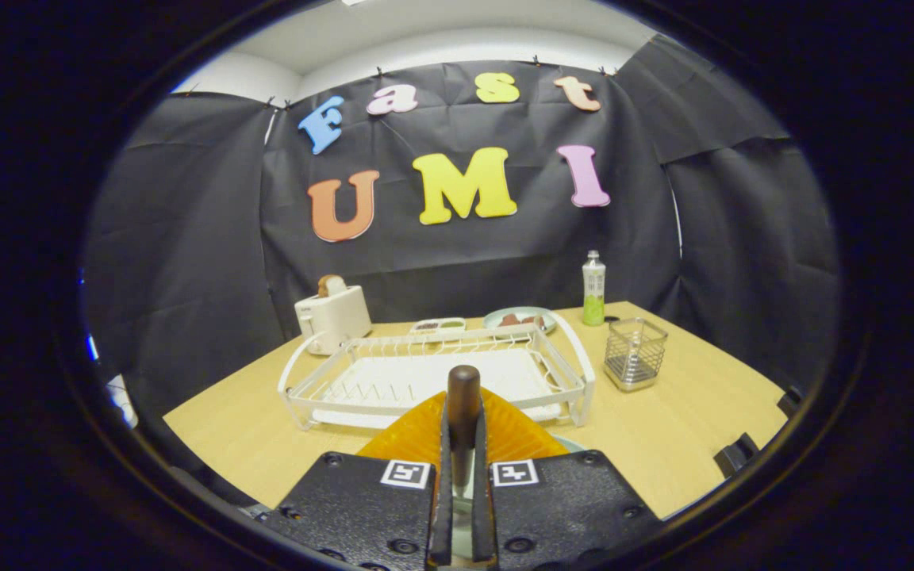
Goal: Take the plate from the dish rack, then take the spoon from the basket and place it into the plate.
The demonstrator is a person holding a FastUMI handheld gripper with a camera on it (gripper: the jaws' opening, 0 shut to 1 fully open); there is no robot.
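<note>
My gripper [463,432] is shut on the spoon [463,387]. Its dark brown handle stands up between the fingers and its metal shaft runs down between them. Right under and just ahead of the fingers lies the ribbed orange plate [516,436] on the wooden table, in front of the dish rack. Beyond the plate the white dish rack [433,377] holds no dishes. To the rack's right the wire mesh basket [635,353] stands upright with nothing showing in it. The spoon's bowl is hidden behind the fingers.
At the back of the table [687,428] stand a white toaster [333,319] with bread in it, a small divided tray [439,325], a pale plate of food [519,319] and a green-and-white bottle [593,289]. Black cloth walls close in the table.
</note>
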